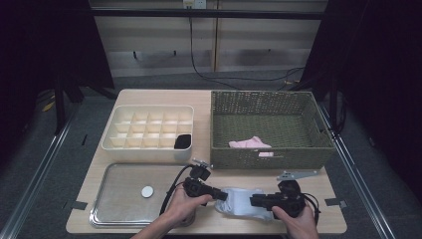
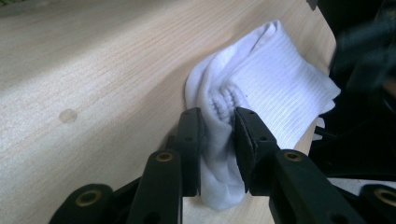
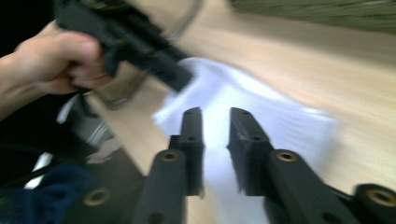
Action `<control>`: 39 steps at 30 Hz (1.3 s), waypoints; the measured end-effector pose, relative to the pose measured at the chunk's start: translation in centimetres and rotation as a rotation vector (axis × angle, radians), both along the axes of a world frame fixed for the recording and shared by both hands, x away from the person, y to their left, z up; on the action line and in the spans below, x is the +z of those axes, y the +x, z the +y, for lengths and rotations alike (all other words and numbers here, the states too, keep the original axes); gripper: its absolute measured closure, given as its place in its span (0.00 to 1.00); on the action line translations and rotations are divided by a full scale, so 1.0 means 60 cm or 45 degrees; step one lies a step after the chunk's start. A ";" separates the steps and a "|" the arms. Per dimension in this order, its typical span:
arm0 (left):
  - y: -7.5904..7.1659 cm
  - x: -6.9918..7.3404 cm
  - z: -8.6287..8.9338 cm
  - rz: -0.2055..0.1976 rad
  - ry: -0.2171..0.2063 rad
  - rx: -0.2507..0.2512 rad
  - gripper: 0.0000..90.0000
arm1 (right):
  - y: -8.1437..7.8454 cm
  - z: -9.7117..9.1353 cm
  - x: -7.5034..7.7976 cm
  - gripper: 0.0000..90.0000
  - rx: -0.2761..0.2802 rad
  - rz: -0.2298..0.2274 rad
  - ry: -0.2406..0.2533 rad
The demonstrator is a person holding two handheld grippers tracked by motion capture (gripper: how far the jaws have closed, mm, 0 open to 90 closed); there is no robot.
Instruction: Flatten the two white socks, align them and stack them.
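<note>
Bottom centre of high view: white sock (image 1: 241, 200) on tabletop (image 1: 209, 95). Left claw (image 2: 218, 116) pinches bunched fold. Right claw (image 3: 215, 114) parted over sock, nothing pinched. Keep left pinch firm; lower right onto far end before clamping.

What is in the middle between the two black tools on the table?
A white sock lies between the left tool and the right tool, seen in the high view.

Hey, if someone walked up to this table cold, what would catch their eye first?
Most likely the white sock at the near edge of the table, with the left gripper closed on a bunched fold of it and the right gripper over its other end, jaws apart. Behind it a green woven basket holds a pink cloth, and to the left sits a cream divided box with one dark item.
</note>
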State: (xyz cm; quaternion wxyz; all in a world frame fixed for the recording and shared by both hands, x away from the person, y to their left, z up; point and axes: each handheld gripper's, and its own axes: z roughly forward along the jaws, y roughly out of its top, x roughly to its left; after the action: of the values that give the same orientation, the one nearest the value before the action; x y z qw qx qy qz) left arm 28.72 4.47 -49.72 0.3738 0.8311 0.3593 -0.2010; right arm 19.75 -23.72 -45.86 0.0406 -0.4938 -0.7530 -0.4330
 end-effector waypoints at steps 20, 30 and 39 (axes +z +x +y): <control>-0.012 -0.003 0.009 -0.008 -0.008 -0.027 0.82 | -0.019 -0.021 -0.055 0.52 -0.134 0.175 -0.046; -0.011 -0.006 0.002 0.001 -0.029 0.001 0.81 | -0.006 -0.019 -0.055 0.80 -0.170 0.141 0.003; -0.013 -0.003 -0.006 0.005 -0.037 -0.026 0.69 | 0.000 -0.037 -0.045 0.84 -0.215 0.112 0.003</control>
State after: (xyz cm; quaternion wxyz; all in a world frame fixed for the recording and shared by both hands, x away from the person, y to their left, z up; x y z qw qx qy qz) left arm 27.93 4.13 -49.87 0.3829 0.8289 0.3485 -0.2116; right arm 19.76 -25.93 -48.54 0.0375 -0.5741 -0.7056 -0.4136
